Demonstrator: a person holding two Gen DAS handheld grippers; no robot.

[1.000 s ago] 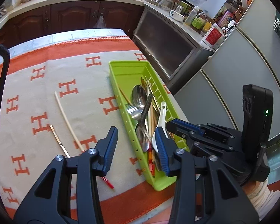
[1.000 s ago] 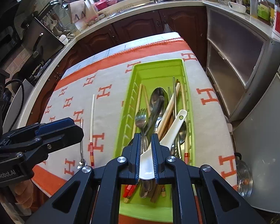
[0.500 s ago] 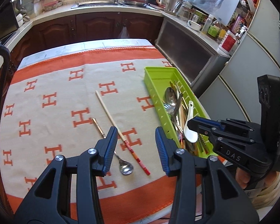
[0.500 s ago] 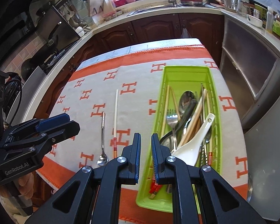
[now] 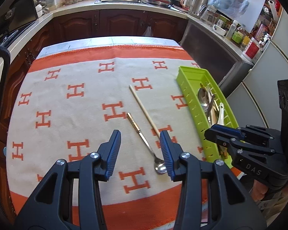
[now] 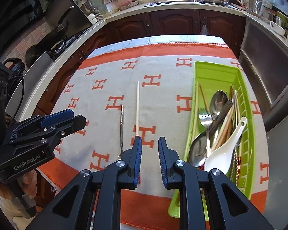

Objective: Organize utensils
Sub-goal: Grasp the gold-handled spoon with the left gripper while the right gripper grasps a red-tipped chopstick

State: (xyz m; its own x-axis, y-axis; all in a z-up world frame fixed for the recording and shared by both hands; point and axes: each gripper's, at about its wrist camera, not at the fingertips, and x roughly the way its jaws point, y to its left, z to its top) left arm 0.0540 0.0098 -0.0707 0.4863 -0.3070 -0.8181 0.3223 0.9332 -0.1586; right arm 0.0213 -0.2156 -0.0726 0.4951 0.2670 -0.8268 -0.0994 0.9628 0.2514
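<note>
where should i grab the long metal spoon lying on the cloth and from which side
Probably grip the long metal spoon on its thin straight handle near the middle, coming from above with the fingers straddling it crosswise. It lies flat on the cloth, so only a top-down pinch fits. The bowl is rounded and likely to slip. The left gripper hangs over it, open. The chopstick lies close on the tray side, so keep the fingers narrow.

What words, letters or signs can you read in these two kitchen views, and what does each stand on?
"DAS": on the right gripper body.
"GenRobot.AI": on the left gripper body.
"H": repeated in orange across the tablecloth.
Labels on the counter bottles and jars: too small and blurred to read.
</note>
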